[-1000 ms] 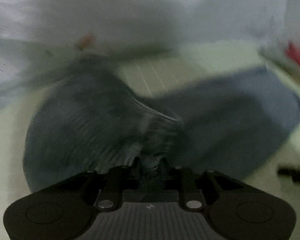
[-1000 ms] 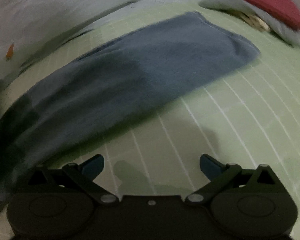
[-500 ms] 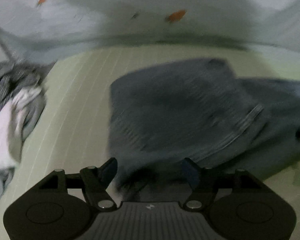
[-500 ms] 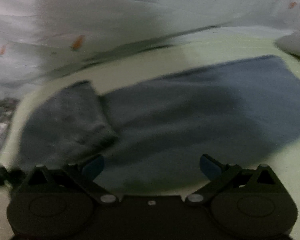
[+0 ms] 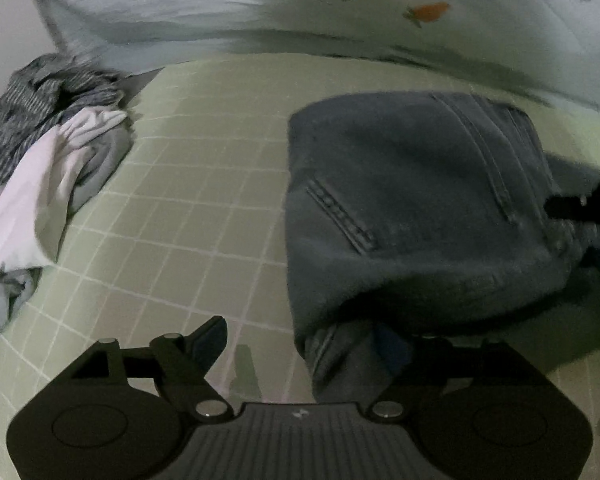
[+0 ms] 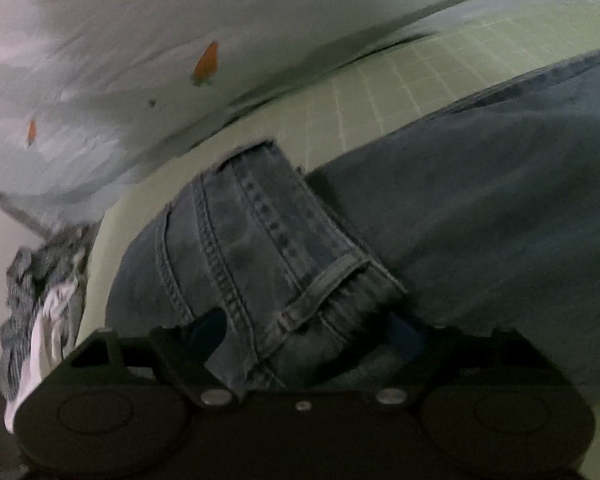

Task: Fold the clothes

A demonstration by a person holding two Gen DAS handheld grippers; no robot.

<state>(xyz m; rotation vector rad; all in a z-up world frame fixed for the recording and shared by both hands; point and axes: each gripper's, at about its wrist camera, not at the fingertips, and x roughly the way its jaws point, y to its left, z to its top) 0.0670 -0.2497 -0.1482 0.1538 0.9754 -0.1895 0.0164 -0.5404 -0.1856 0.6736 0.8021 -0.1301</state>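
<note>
Dark blue jeans [image 5: 412, 208] lie on the green grid mat [image 5: 204, 200], with one end folded over onto the rest. My left gripper [image 5: 302, 332] is open at the near edge of that fold. A corner of denim hangs between its fingers and hides the right one. In the right wrist view the folded end, showing seams and a belt loop [image 6: 284, 264], sits in front of my right gripper [image 6: 306, 332]. This gripper is open wide, with the denim lying between its fingers. The right gripper's tip [image 5: 588, 200] also shows at the far side of the fold.
A heap of striped grey and white clothes [image 5: 40, 160] lies at the mat's left edge and also shows as a pile [image 6: 44, 300] in the right wrist view. A pale sheet with orange prints [image 5: 260, 20] rises behind the mat. Bare mat lies between heap and jeans.
The left gripper, shut on the lifted jeans a second ago, has let go and stands open. The folded end now rests on the jeans. The right gripper has moved up to the fold.
</note>
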